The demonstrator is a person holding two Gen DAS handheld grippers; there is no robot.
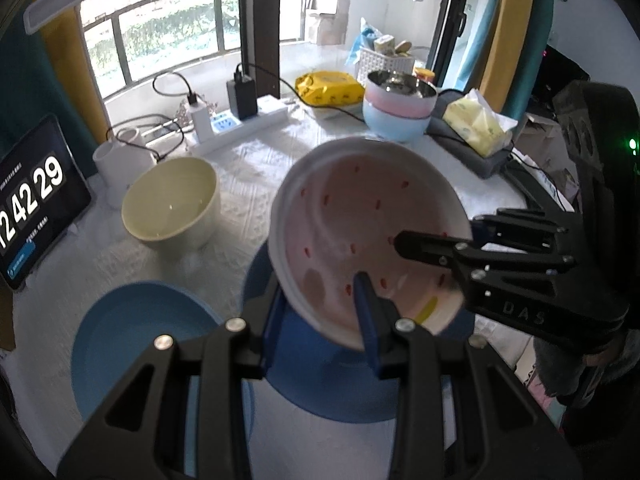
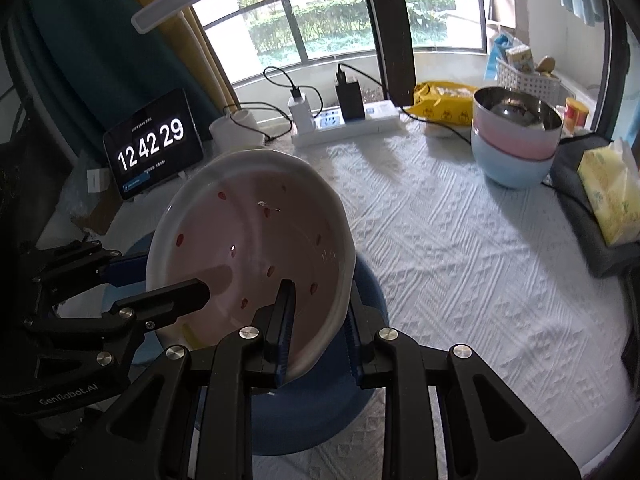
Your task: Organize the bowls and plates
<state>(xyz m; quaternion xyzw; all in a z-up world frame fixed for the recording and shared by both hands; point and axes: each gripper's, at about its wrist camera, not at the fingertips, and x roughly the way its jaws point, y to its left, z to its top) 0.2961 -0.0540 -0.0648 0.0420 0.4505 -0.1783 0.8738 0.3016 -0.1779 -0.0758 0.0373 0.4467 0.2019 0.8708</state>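
Note:
A white plate with a pink centre and red spots [image 1: 360, 232] [image 2: 248, 248] is held tilted in the air by both grippers. My left gripper [image 1: 320, 320] is shut on its near rim; it shows at the left of the right wrist view [image 2: 160, 300]. My right gripper [image 2: 316, 328] is shut on the opposite rim; it shows at the right of the left wrist view [image 1: 432, 248]. A dark blue plate [image 1: 328, 384] [image 2: 320, 408] lies right below the held plate. A light blue plate [image 1: 132, 340] lies left of it. A cream bowl [image 1: 172, 200] stands behind.
Stacked bowls, steel in pink in light blue [image 1: 400, 104] [image 2: 516, 140], stand at the far right. A tablet clock [image 1: 36, 196] [image 2: 152, 144], power strip with chargers [image 1: 240, 120], yellow packet [image 1: 328, 88], tissue pack [image 2: 608, 196] and white cups [image 1: 120, 160] ring the white cloth.

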